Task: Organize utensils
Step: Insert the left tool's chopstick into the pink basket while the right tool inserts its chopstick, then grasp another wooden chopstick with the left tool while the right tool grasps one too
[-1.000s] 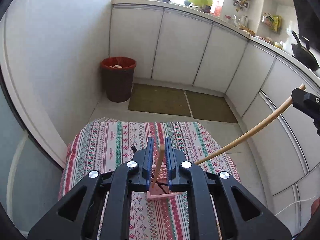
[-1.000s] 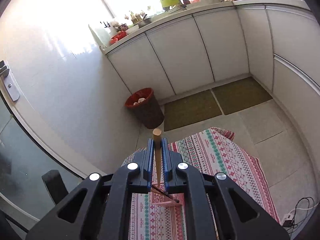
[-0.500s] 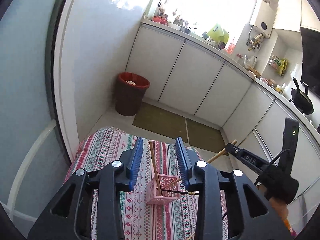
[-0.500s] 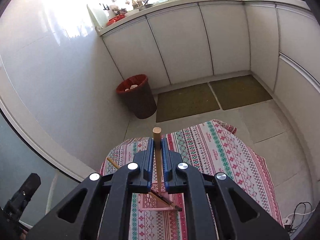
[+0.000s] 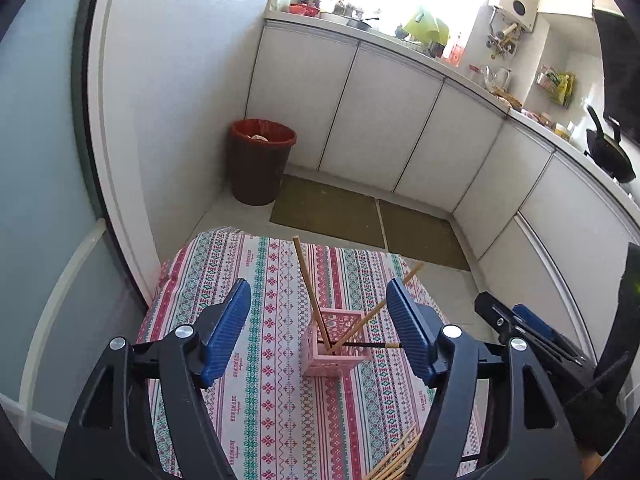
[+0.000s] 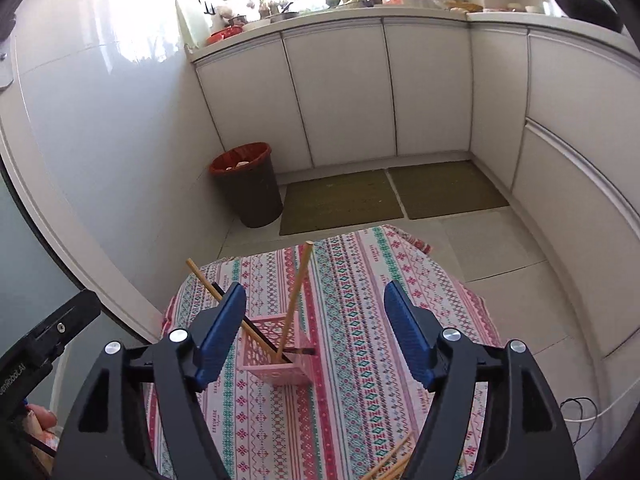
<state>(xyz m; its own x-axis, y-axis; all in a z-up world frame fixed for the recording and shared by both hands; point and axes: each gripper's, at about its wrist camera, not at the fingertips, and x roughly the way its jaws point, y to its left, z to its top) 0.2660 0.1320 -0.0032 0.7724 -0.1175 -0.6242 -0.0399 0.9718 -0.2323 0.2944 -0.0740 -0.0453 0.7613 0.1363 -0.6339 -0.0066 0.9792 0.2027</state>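
A small pink basket (image 5: 335, 347) stands on the patterned tablecloth (image 5: 260, 400); it also shows in the right wrist view (image 6: 276, 352). Two wooden chopsticks (image 5: 310, 292) lean upright in it, and a dark-tipped one (image 5: 370, 345) lies across its rim. In the right wrist view one chopstick (image 6: 295, 296) stands steep and another (image 6: 216, 294) slants left. My left gripper (image 5: 320, 336) is open and empty above the basket. My right gripper (image 6: 314, 334) is open and empty, also above it. Several loose chopsticks (image 5: 394, 460) lie at the cloth's near edge.
A brown bin with a red liner (image 5: 260, 160) stands on the floor by the white wall. White cabinets (image 5: 384, 120) and two floor mats (image 5: 328, 210) lie beyond the table. The right gripper's body (image 5: 560, 360) shows at the right of the left wrist view.
Both grippers have opened and let go of their chopsticks, which now stand in the pink basket. Both have pulled up and back from it.
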